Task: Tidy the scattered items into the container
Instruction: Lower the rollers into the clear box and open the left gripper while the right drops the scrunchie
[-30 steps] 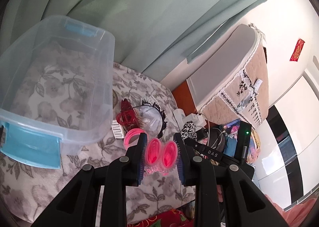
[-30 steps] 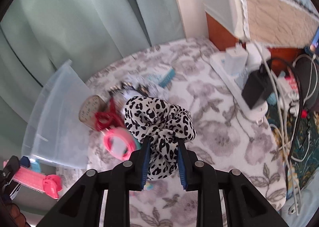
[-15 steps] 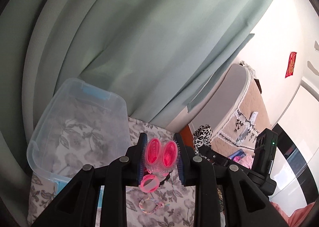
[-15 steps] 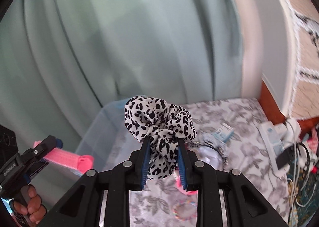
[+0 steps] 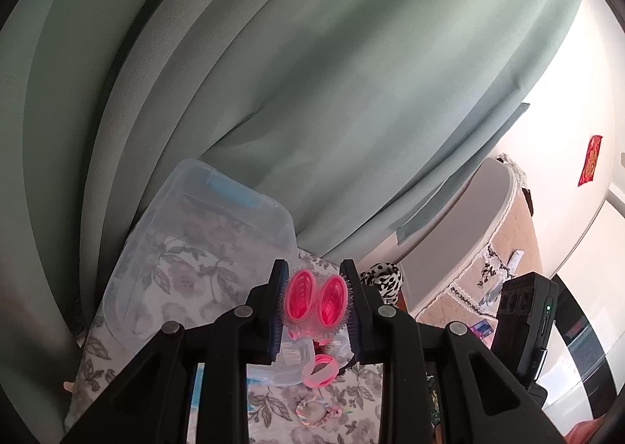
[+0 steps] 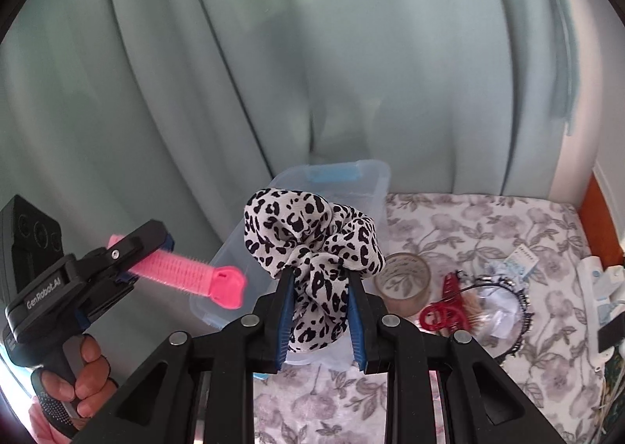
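My left tongs (image 5: 315,303) pinch a pink hair-roller clip (image 5: 315,301), its two round ends facing me between the blue pads; from the right wrist view the same clip (image 6: 187,272) sticks out sideways from those tongs (image 6: 156,250), with my left hand (image 6: 84,385) wrapped around the handle below. My right tongs (image 6: 318,311) are pressed onto a leopard-print scrunchie (image 6: 312,245), the fabric bunched up above the pads. The clear plastic container (image 5: 195,248) with blue latches sits on the floral-covered desk (image 6: 488,217) against the green curtain (image 5: 312,92), ahead of and below both tongs. To its right on the desk lie a red claw clip (image 6: 443,313), a roll of clear tape (image 6: 402,284) and a black headband (image 6: 511,311). Nearer me lie a pink ring (image 5: 321,370) and a pastel braided hair tie (image 5: 314,412).
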A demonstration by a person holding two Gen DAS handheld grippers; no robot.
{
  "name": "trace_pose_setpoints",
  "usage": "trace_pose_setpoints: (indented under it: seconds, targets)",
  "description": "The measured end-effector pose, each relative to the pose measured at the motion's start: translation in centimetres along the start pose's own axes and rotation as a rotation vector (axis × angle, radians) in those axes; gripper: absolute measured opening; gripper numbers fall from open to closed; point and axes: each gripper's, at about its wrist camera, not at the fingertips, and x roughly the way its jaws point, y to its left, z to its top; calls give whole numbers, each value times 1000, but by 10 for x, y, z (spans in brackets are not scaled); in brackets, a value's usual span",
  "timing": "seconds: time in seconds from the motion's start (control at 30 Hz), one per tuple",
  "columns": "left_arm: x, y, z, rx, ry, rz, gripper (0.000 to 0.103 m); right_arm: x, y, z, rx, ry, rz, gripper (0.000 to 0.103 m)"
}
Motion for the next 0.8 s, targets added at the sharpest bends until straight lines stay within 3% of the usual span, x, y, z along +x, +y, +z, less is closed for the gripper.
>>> trace_pose_setpoints:
  seconds: [0.23, 0.8]
  targets:
    - [6, 17, 0, -24, 7, 39, 28, 31, 33, -9, -17, 55, 26, 27]
    - [29, 55, -6, -47, 64, 174, 28, 92, 47, -15, -2, 136, 20, 29]
